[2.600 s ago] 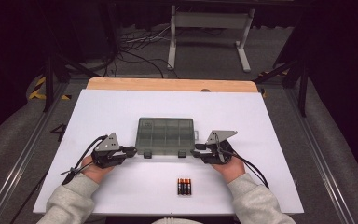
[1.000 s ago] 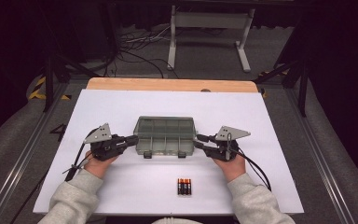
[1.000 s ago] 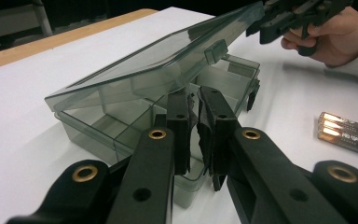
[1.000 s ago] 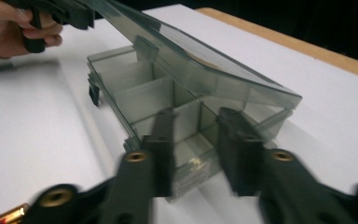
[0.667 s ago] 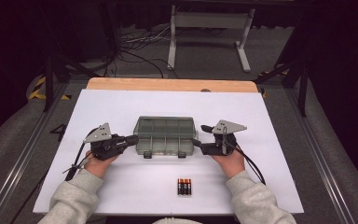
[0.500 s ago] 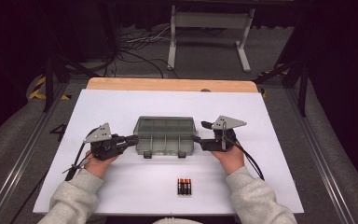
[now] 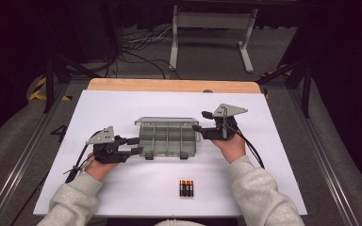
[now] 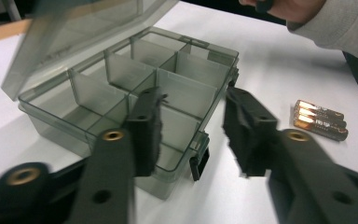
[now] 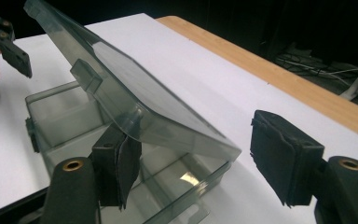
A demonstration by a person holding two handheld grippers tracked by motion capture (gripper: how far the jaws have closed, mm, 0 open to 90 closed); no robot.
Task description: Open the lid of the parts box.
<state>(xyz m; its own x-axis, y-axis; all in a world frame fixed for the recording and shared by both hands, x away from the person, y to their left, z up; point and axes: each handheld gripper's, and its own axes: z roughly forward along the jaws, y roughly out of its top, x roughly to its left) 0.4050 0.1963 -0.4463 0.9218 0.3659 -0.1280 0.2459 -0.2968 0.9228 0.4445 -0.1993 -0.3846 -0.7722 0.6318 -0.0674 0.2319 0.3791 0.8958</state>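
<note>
Your smoky clear organizer box (image 7: pixel 167 140) sits mid-surface, its lid (image 9: pixel 135 93) propped half open over empty divided compartments.

Light grey sweatshirt sleeves (image 7: pixel 259 188) — black grippers, grey three-cornered plates, brass screws.

The compartment box (image 7: pixel 167 140) stands in the middle of the white table (image 7: pixel 122 106), and its clear lid (image 9: pixel 135 100) is propped at a slant, roofing the far compartments so that they can be reached only from the near, open side. The left gripper (image 7: pixel 135 145) crowds the box's left end and the right gripper (image 7: pixel 196 121) its right end, one jaw under the lid's edge. Bare table lies behind the box and toward both sides; in front, only the three batteries (image 7: pixel 186 188) break the strip near the table's front edge.
</note>
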